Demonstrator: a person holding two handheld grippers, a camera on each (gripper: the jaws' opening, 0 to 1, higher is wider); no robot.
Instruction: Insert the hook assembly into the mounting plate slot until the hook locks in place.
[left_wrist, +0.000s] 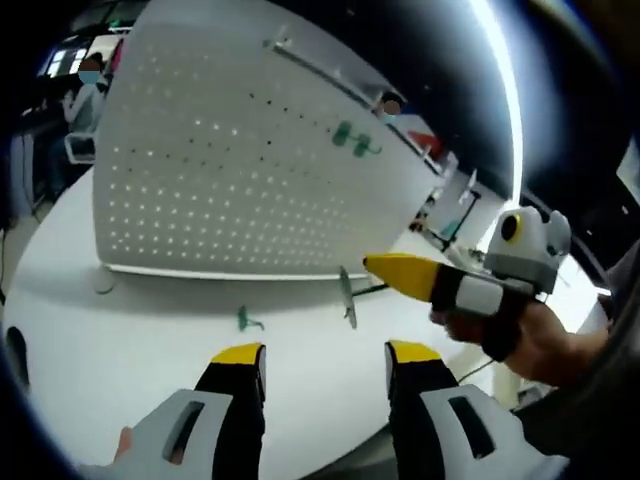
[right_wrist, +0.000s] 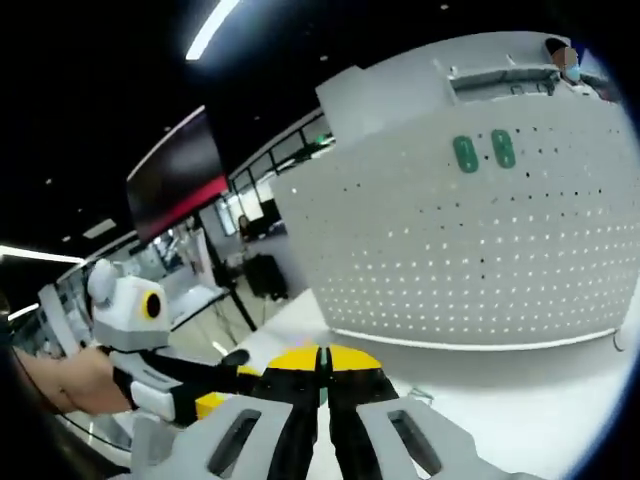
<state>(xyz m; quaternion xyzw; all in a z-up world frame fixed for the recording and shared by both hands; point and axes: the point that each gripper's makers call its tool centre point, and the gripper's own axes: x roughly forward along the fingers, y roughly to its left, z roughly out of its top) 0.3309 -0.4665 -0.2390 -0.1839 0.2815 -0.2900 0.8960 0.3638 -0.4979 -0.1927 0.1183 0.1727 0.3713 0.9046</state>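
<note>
The pegboard mounting plate (left_wrist: 230, 170) stands upright on the white worktop (left_wrist: 120, 340) and fills the upper left and centre of the left gripper view. Two green hooks (left_wrist: 355, 138) are already seated in its holes at upper centre-right; the right gripper view shows the same pair as green oblong tabs (right_wrist: 484, 152) in its upper right.

Loose hook assemblies lie on the worktop in front of the plate's lower edge. In the left gripper view a small green hook (left_wrist: 247, 320) sits at lower centre-left, just above the left tool (left_wrist: 325, 352). A second, longer hook (left_wrist: 347, 296) lies further right, at centre, with its long axis running roughly up-down in the frame.

Left tool: jaws spread wide apart, holding nothing. The small green hook lies ahead of its left jaw tip, close but apart.

Right tool (right_wrist: 321, 357): jaws pressed together in its own view; whether anything thin is pinched between them cannot be told. In the left gripper view the right tool (left_wrist: 400, 272) enters from the right edge, its yellow tip near the upper end of the longer hook; contact cannot be confirmed.

Judgement: the right tool is nearer the longer hook, the left tool nearer the small green one. The plate's holes lie beyond both, up-frame.
</note>
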